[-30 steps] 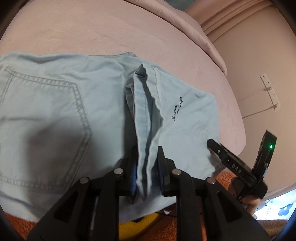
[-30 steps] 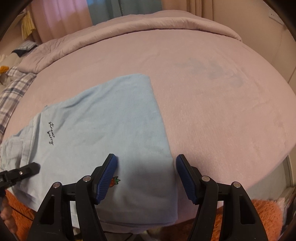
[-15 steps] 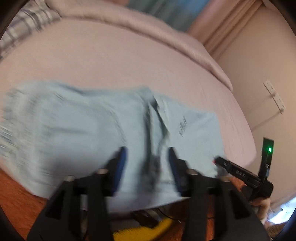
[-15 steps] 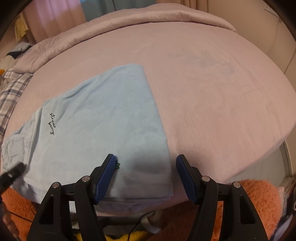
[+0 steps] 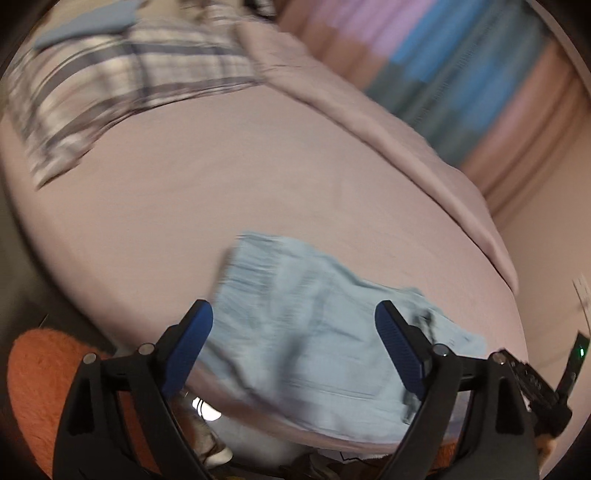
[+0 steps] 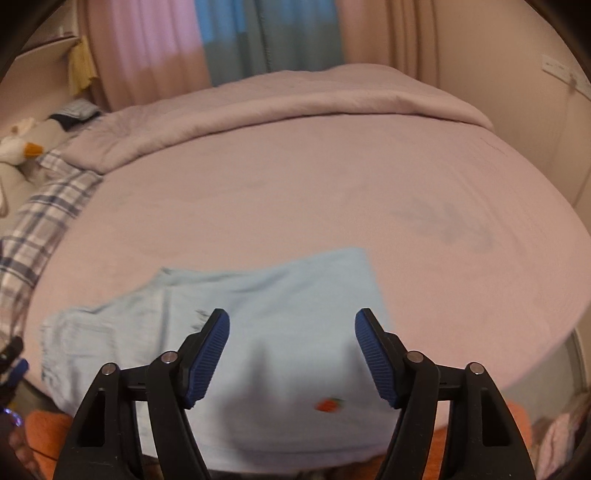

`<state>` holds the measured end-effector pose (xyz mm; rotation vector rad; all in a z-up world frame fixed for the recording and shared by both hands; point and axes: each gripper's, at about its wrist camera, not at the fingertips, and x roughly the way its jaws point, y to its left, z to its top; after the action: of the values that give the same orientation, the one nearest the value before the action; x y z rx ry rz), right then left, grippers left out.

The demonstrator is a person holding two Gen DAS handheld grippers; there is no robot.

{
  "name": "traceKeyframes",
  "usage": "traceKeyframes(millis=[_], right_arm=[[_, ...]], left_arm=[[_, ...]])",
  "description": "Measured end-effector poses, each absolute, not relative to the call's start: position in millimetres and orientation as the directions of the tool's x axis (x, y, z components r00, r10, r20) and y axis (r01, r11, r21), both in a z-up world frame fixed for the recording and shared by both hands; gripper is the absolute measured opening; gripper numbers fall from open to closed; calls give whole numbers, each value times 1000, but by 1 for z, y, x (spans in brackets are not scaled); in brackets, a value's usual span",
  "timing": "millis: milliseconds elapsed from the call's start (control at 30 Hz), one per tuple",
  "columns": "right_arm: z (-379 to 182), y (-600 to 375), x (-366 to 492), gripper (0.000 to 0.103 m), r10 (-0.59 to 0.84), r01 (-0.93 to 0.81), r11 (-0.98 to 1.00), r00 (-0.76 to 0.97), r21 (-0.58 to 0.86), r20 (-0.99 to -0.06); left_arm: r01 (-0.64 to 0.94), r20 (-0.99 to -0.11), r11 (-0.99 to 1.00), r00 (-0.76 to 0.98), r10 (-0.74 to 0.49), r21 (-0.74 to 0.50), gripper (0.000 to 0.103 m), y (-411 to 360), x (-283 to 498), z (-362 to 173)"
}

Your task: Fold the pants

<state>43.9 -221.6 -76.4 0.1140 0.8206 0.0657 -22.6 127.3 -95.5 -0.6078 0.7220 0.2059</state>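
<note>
Light blue pants [image 5: 310, 328] lie folded flat on the pink bed near its front edge; they also show in the right wrist view [image 6: 280, 332], with a small red strawberry mark [image 6: 330, 404] near the front. My left gripper [image 5: 293, 343] is open and empty, held back above the pants. My right gripper [image 6: 291, 354] is open and empty above the front part of the pants. The left wrist view is blurred by motion.
The pink bed [image 6: 332, 177] stretches behind the pants, with a folded quilt [image 6: 280, 96] at the far side and a plaid pillow [image 6: 40, 218] at the left. An orange fluffy rug [image 5: 40, 373] lies below the bed's front edge. Curtains [image 6: 236, 33] hang behind.
My left gripper let go of the pinched fabric fold, opened wide and pulled back and up. My right gripper, open throughout, also drew back and tilted up. The pants lie flat.
</note>
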Motion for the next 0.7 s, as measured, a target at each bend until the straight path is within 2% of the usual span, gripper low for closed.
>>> traceKeyframes(millis=[267, 700], right_arm=[[-95, -199, 44, 75, 137, -72, 990, 626, 118, -768], [-106, -225, 42, 75, 100, 29, 989, 591, 145, -801]], left_arm=[[-474, -727, 750, 686, -12, -460, 93, 153, -25, -127], [-455, -755, 754, 650, -82, -474, 93, 146, -5, -150]])
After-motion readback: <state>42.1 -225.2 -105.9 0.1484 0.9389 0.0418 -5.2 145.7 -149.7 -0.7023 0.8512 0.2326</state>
